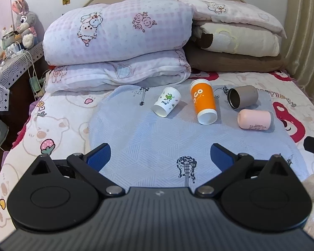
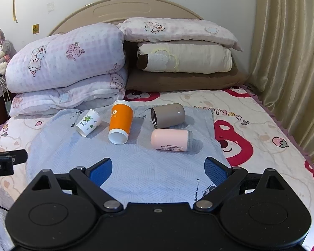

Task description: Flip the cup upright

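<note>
Both the left gripper (image 1: 160,156) and right gripper (image 2: 158,171) hover spread and empty short of the tall orange paper cup (image 2: 121,123) lying on the pale blue cloth (image 2: 136,171), probably light and crushable, best pinched mid-wall.

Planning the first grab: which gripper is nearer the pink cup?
Right. The right gripper sits almost straight before the pink cup; the left gripper is farther, off to its left.

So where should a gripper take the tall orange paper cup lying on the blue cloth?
Probably mid-body on the tall orange paper cup, fingers across its width, coming from above. It lies on its side, white base toward the camera, with clear gaps to the small white cup and pink tumbler.
</note>
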{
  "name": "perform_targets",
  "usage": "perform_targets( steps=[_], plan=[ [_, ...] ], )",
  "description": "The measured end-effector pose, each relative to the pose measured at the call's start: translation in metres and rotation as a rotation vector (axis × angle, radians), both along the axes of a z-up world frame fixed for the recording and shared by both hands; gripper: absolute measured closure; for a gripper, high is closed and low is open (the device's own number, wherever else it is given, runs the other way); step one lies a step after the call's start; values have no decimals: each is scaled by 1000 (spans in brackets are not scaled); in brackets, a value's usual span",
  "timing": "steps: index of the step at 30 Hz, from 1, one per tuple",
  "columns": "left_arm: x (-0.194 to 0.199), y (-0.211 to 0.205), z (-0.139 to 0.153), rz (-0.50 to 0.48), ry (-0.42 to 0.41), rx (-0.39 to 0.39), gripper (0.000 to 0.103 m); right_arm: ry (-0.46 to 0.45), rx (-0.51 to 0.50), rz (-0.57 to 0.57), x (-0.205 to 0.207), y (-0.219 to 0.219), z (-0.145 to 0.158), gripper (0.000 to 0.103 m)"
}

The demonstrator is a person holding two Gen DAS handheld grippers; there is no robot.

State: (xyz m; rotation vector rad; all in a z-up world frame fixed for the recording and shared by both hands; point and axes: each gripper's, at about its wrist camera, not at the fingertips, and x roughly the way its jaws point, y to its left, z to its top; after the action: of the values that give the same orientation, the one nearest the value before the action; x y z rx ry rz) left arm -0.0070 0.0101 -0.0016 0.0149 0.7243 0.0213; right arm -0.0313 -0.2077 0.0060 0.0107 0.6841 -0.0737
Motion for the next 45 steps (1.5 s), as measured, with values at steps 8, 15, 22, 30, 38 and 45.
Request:
perform_targets(
  steps=[8,15,22,30,38,45],
  plan=[
    [-3,2,-2,10,-19,0,0,5,6,-7,0,-3,-2,6],
    [-4,1,-2,11,-22,-3,0,5,5,-4,-1,-2,-2,6],
    [-5,1,-3,13,-21,-5,0,7,2,-2,-1,-1,-2,6],
    [-5,0,-4,13,-21,-6,0,9,2,-2,-1,1,-2,6],
    [-7,-2,-1,-19,-34,-16,0,5,-3,6,-2,1,0,6],
    [-7,-1,-2,-37,-26,-20,0,1,-6,10,-5,2,0,6]
  ],
)
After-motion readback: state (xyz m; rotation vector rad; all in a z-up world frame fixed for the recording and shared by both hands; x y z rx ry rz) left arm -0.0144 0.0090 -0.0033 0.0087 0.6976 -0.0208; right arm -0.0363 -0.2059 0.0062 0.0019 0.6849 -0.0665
